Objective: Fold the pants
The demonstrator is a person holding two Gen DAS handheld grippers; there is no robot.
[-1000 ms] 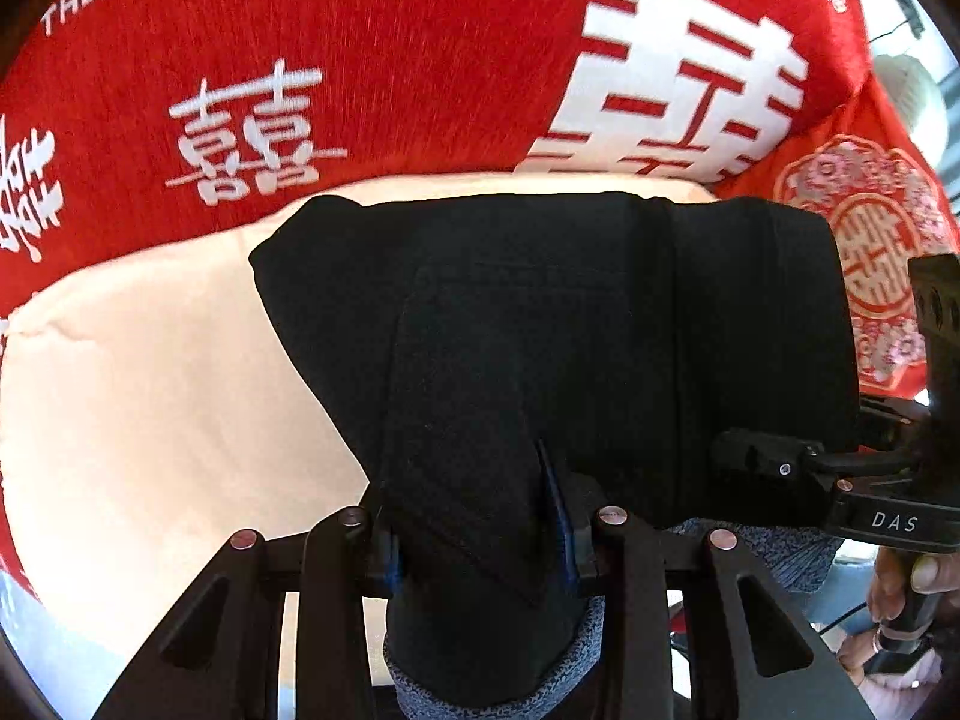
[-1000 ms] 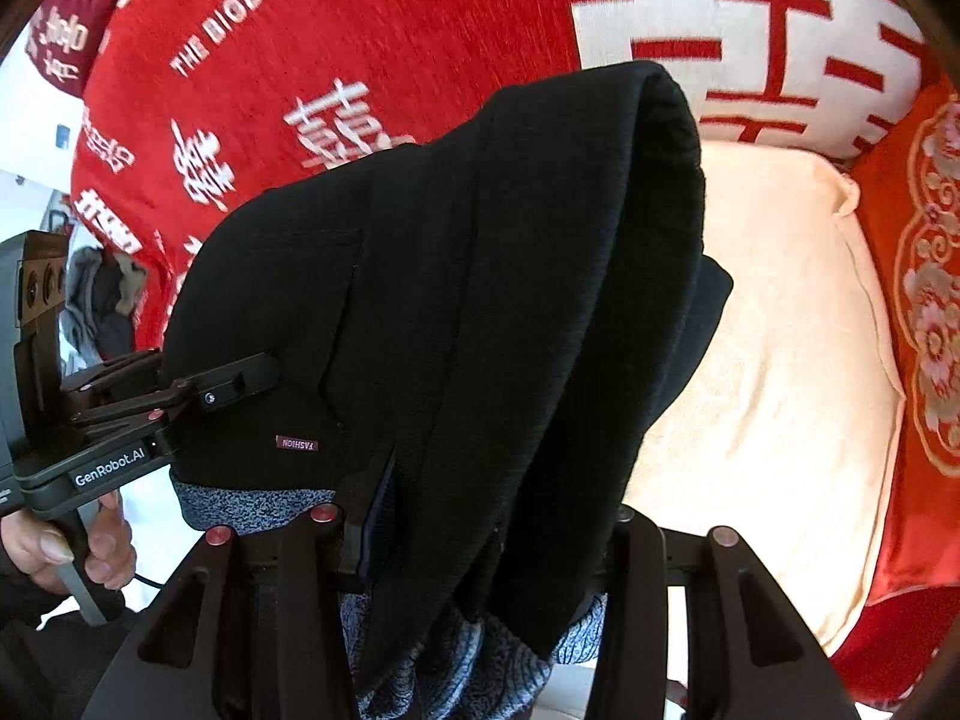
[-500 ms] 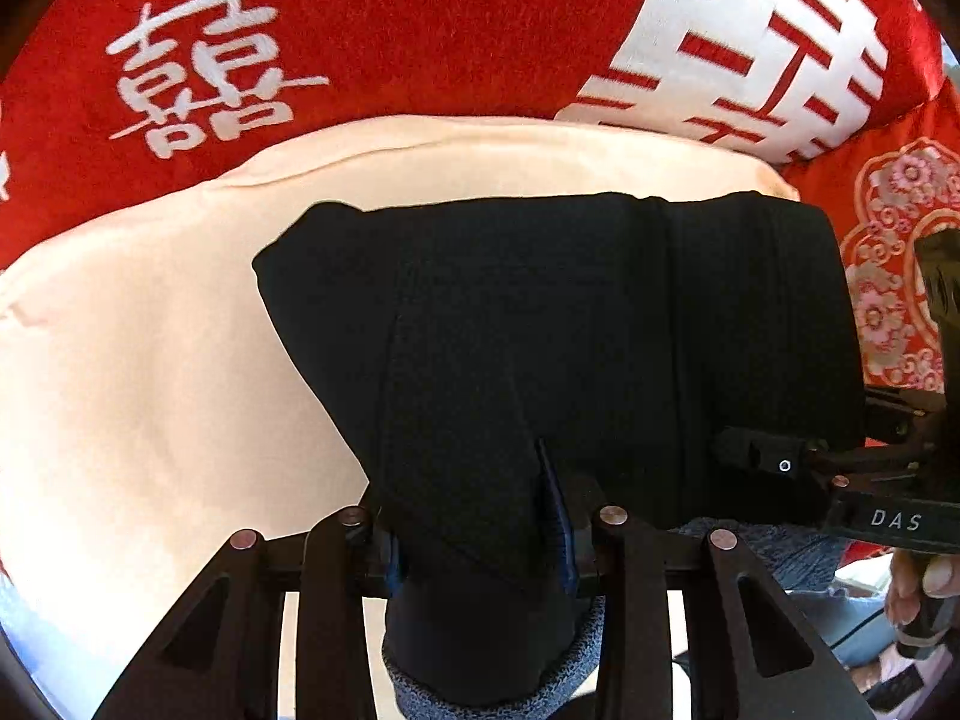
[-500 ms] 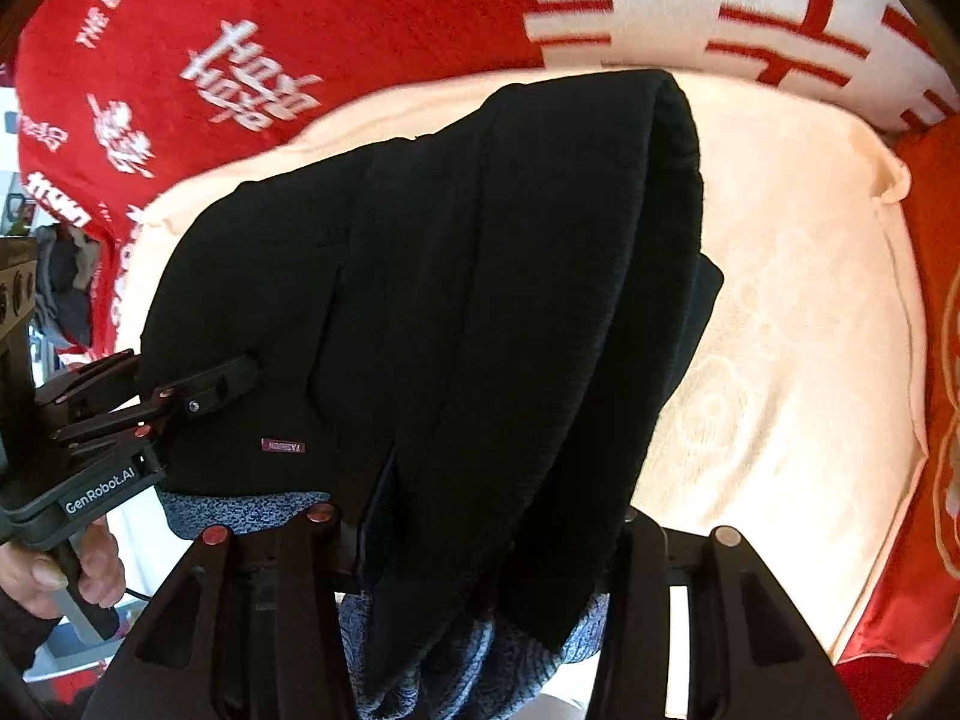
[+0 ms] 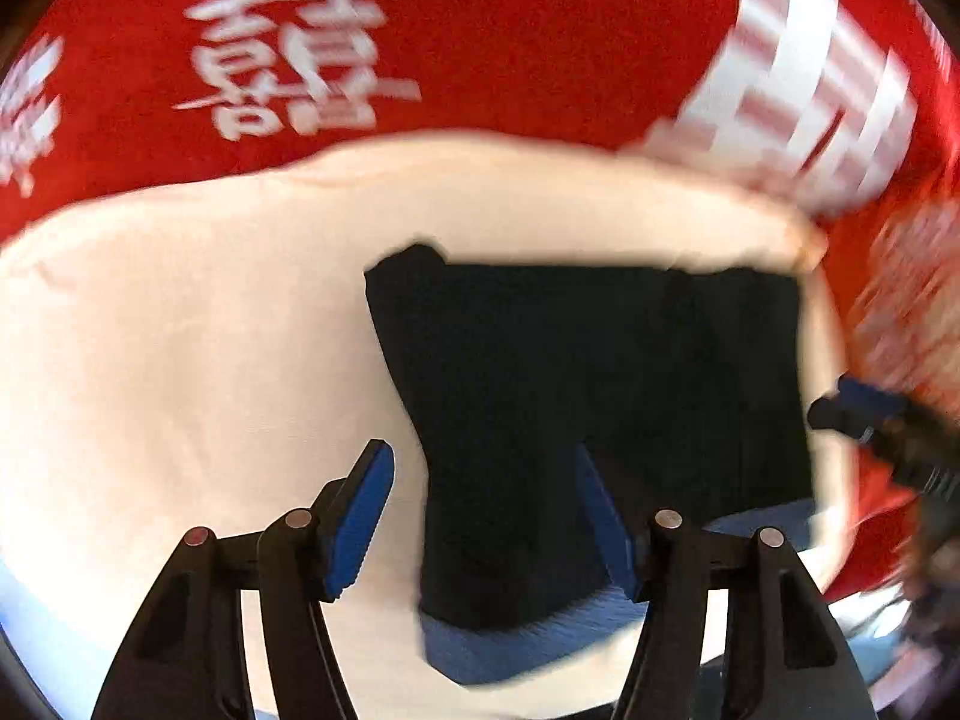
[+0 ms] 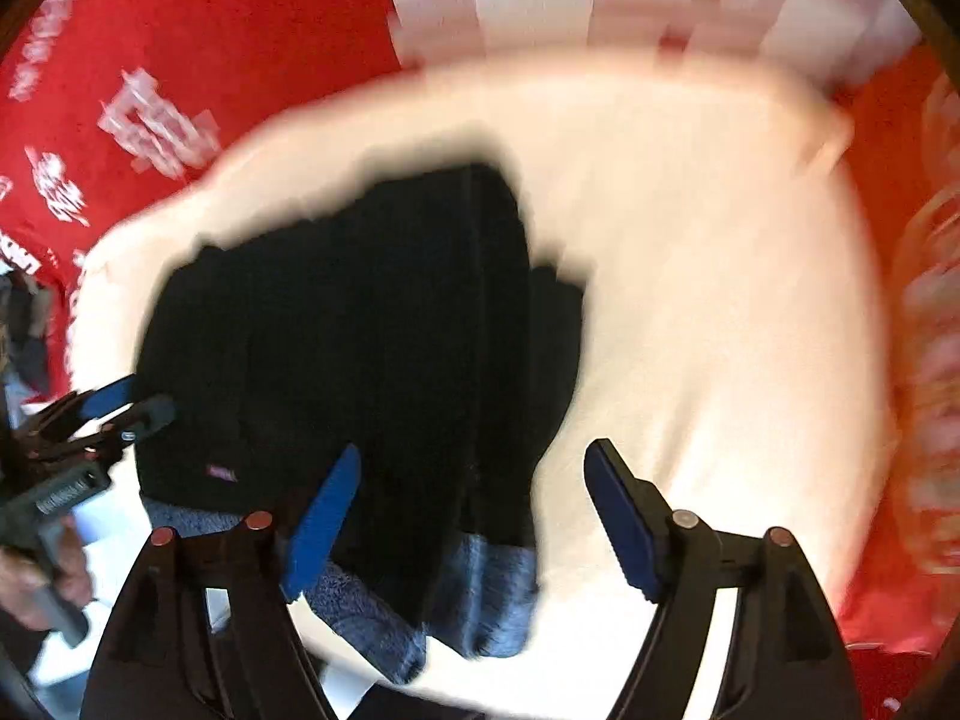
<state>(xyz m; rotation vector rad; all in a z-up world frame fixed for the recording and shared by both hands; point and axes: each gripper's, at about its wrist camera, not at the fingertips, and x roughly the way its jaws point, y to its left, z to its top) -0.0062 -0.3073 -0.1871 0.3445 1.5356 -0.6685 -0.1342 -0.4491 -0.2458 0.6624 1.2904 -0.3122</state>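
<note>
On the cream quilted cushion [image 5: 180,360], the folded black fleece pants [image 5: 588,396] were laid flat, apparently as finished, and the left gripper [image 5: 486,516] and right gripper [image 6: 474,516] were spread wide, holding nothing.

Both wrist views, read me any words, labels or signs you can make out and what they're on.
"囍" in white: red blanket.
Big white character at its right: too blurred.
Small white prints on blanket, right view: too blurred.
Pink tag on black pants: unreadable.
Label on left gripper: unreadable.
</note>
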